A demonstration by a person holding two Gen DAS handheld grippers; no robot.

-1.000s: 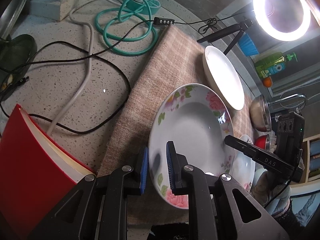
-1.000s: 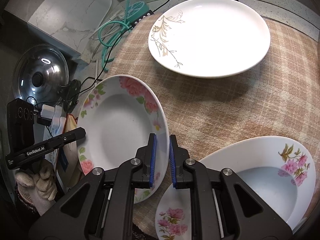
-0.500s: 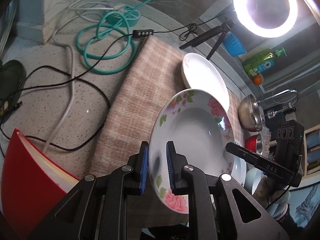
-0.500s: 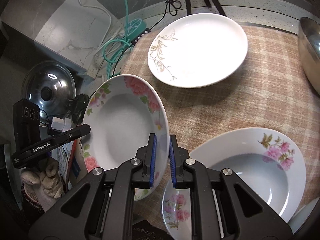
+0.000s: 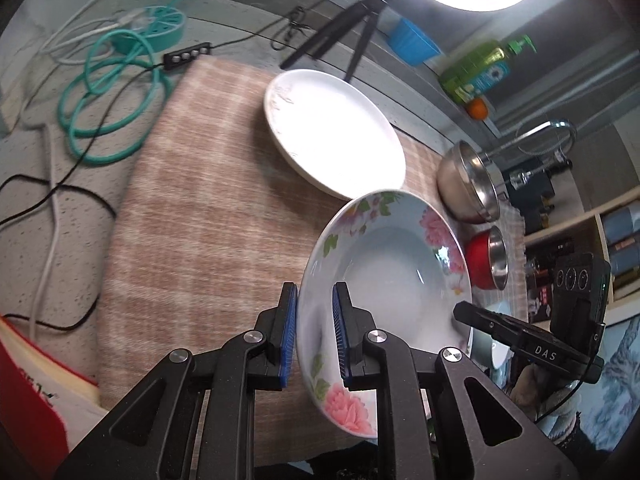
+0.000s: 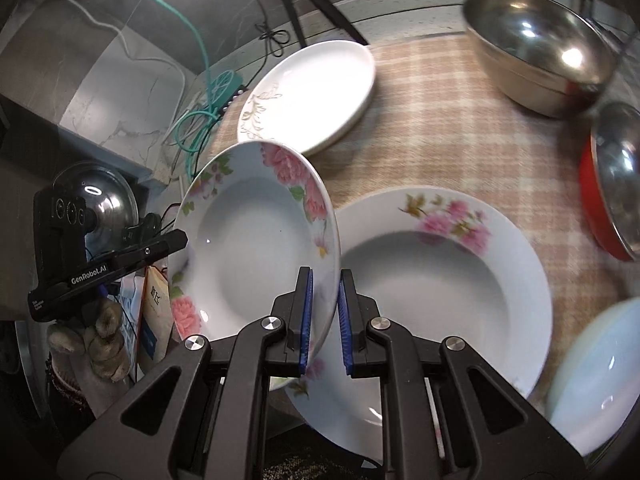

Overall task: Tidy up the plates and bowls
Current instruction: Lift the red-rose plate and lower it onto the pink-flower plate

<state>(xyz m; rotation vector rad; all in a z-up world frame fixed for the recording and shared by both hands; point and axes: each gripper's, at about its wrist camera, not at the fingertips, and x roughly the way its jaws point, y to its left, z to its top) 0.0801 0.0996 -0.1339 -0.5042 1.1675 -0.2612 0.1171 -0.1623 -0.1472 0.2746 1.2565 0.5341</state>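
Both grippers' jaws astride floral plate (image 5: 384, 264) rim

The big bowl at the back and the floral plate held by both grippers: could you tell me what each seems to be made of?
Big bowl: apparently stainless steel, polished; mirror-like reflections. Floral plate: probably glazed ceramic or porcelain; glossy white, pink flower print, sharp highlights.

held plate (image 6: 256, 248) up off the cloth (image 6: 432, 120), left of second flowered plate (image 6: 440, 280) lying on it. plain plate (image 6: 308, 96) behind both, steel bowl (image 6: 536, 52) far right, smaller bowl (image 6: 612, 184) nearer.
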